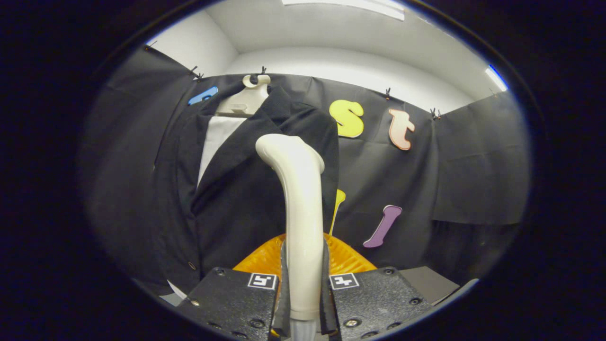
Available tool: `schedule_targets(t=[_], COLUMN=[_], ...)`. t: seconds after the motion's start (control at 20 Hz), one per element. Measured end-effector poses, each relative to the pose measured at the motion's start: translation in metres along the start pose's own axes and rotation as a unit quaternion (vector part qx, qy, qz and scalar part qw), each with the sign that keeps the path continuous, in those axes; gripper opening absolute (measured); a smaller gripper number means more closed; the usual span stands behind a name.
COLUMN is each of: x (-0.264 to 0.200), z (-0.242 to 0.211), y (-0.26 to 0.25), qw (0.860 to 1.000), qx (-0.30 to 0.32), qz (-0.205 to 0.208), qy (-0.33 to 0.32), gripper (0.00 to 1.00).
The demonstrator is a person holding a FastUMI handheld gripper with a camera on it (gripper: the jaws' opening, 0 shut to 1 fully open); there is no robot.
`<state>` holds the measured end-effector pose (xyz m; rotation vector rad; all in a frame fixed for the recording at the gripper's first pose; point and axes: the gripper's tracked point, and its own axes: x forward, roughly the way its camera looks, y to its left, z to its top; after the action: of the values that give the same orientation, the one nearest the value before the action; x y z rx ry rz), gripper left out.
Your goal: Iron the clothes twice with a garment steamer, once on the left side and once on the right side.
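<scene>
- Clamped between both fingers of the gripper (303, 293) is the cream handle of the garment steamer (300, 208), held upright, likely so its head can meet the cloth squarely.
- Beyond the steamer hangs the black jacket (227, 203), spread flat on the booth wall so both sides can be reached; the steamer head sits over the jacket's right half, near the lapel.
- Behind the steamer's lower handle lies an orange ribbed piece (258, 258); what it is, I cannot tell.
- Above the steamer, a pale hanger (246, 99) holds the jacket's collar.
</scene>
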<state>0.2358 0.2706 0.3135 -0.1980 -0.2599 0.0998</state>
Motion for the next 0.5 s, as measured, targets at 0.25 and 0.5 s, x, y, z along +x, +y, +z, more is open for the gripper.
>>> schedule_targets(t=[0.25, 0.5], x=[-0.011, -0.021], z=[-0.030, -0.058], y=[0.014, 0.028], qw=[0.999, 0.998], qx=[-0.006, -0.018], qz=[-0.019, -0.026], qy=[0.029, 0.050], gripper=[0.27, 0.28])
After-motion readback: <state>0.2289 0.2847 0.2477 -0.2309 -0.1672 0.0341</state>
